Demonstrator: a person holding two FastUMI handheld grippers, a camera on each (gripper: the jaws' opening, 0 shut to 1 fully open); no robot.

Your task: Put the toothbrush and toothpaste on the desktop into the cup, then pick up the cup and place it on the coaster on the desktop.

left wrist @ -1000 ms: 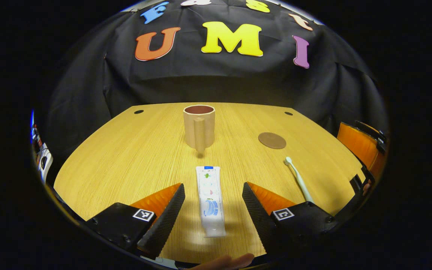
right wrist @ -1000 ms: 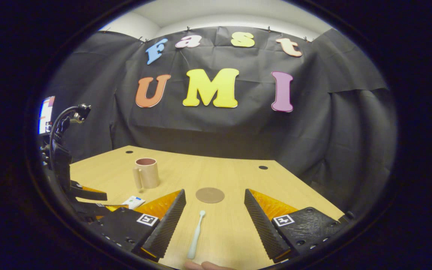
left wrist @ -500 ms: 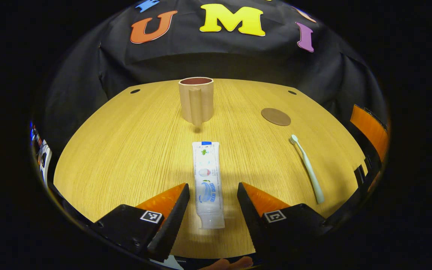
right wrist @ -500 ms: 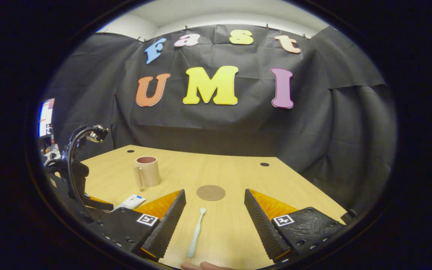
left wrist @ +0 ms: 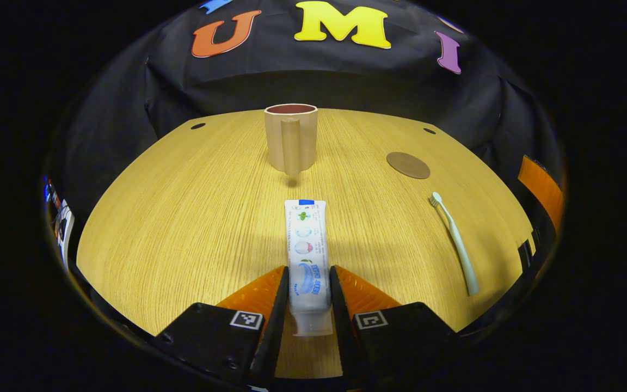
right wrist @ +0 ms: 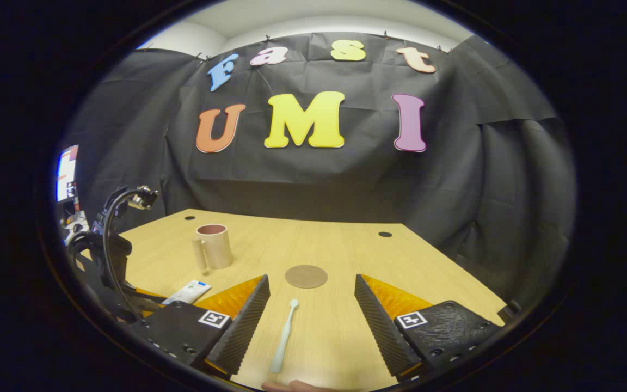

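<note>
- Left gripper view, nearest: left gripper low over the light wood-grain desktop, both fingers pressed against the sides of the white plastic toothpaste tube w/ blue print, clamped near its cap end.
- Tube lies flat on the desktop, lengthwise away from the camera, its blue-marked far end pointing toward the cup.
- Right of the tube, well apart: slim pale mint-white toothbrush, flat on the desktop, bristle head at the far end.
- Farther back, in line w/ the tube: beige cylindrical cup w/ handle and reddish-brown inside, upright, handle facing the camera. Not touching the tube.
- Right of the cup, beyond the brush head: round flat brown coaster, bare on top.
- Right gripper view, nearest: right gripper w/ fingers wide apart, holding nothing, above the desktop.
- Toothbrush lies between the two fingers, nearer the left one, touching neither; head points to the coaster just beyond it.
- Fingertip of a person's hand at the bottom edge.
- Far left: left gripper body w/ a black cable; end of the tube sticks out beside it.
- Cup upright farther back on the left, apart from the coaster.
</note>
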